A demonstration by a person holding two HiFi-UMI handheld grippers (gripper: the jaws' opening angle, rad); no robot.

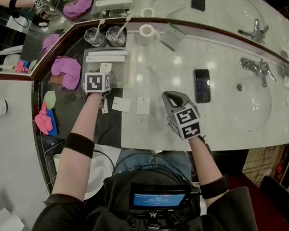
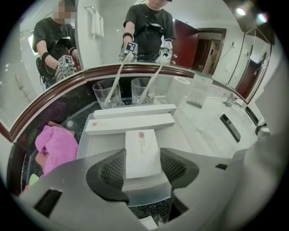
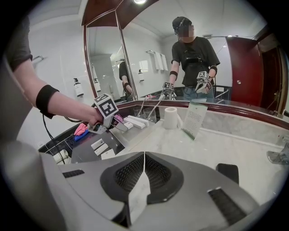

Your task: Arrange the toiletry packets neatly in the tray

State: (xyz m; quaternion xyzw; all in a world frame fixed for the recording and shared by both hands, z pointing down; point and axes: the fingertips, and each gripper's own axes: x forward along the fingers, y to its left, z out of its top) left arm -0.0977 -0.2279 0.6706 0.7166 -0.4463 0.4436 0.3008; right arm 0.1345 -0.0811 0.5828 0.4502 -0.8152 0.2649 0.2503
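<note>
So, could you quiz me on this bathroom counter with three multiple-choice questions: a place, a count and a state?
1. Where is the black phone? A on the marble counter beside the sink; B inside the sink; C on the floor.
2. How many glasses stand behind the tray? A one; B two; C four.
3. What are the right tongs doing? A standing open and empty; B shut on a thin white packet; C shut on a glass.
Answers: 1 A, it lies flat on the marble. 2 B, two stand side by side. 3 B, the packet is pinched edge-on between closed jaws.
</note>
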